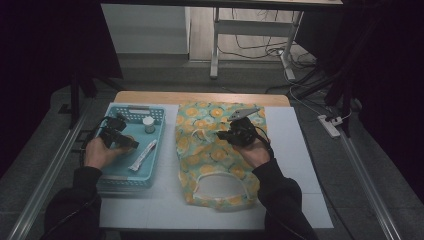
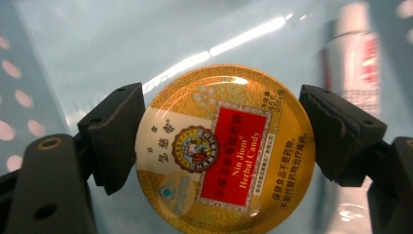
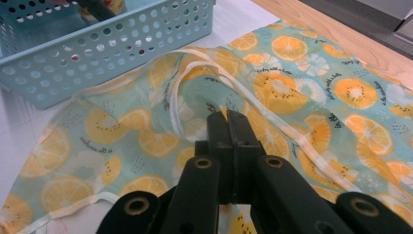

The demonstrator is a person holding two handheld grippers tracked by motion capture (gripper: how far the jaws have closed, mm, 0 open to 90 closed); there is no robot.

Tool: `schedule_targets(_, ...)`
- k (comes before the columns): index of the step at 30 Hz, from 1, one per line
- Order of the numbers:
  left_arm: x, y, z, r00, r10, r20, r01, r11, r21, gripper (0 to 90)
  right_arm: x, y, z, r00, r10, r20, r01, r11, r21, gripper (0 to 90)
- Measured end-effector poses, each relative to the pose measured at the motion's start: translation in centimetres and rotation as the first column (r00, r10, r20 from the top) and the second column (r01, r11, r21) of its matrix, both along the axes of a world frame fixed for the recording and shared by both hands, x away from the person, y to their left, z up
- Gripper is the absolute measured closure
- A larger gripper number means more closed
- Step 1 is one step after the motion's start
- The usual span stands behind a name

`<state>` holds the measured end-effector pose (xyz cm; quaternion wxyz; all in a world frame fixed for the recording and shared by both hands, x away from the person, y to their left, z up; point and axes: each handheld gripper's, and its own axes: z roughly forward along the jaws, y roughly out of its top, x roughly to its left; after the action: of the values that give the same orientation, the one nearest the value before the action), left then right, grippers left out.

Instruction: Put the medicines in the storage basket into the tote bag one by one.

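At left of the high view, inside the blue basket (image 1: 156, 114), the left gripper (image 2: 221, 141) clamps a round yellow candy tin (image 2: 225, 151). Centre frame, the right gripper (image 3: 228, 117), jaws closed, pinches the citrus-print bag (image 3: 311, 92).

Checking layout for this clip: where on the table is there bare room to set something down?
Free: the white mat right of the bag, and the strip between bag and basket. Crowded: the basket, with tin, bottle, tube and left gripper.
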<state>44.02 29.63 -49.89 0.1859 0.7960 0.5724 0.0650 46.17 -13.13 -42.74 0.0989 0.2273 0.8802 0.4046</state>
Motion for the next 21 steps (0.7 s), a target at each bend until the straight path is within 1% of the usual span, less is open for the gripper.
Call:
schedule_targets(2, -0.2, -0.1, 0.6, 0.9998, -0.004, 0.022, 0.004, 0.9998, -0.020, 20.9, 0.0, 0.0, 0.0, 1.0000, 0.000, 0.000, 0.000, 1.0000, 0.000, 90.0)
schedule_targets(4, -0.5, -0.3, 1.2, 0.9991, -0.016, 0.039, 0.017, 0.9990, -0.040, 20.9, 0.0, 0.0, 0.0, 1.0000, -0.001, 0.003, 0.001, 1.0000, 0.003, 90.0)
schedule_targets(6, -0.7, -0.5, 1.7, 0.9979, -0.034, 0.055, 0.037, 0.9980, -0.052, 20.9, 0.0, 0.0, 0.1, 1.0000, -0.002, 0.005, 0.002, 1.0000, 0.005, 90.0)
schedule_targets(15, -1.6, -1.7, 3.2, 0.9902, -0.087, 0.110, 0.097, 0.9911, -0.091, 21.0, -0.1, 0.0, 0.2, 0.9999, -0.002, 0.016, 0.001, 0.9999, 0.011, 90.0)
schedule_targets(18, -1.8, -2.1, 3.6, 0.9867, -0.102, 0.126, 0.114, 0.9892, -0.092, 21.0, -0.1, 0.0, 0.2, 0.9999, -0.002, 0.017, 0.002, 0.9999, 0.012, 90.0)
schedule_targets(21, -2.0, -2.4, 4.0, 0.9838, -0.114, 0.139, 0.129, 0.9861, -0.105, 21.0, -0.1, 0.0, 0.1, 0.9998, -0.003, 0.018, 0.003, 0.9999, 0.012, 90.0)
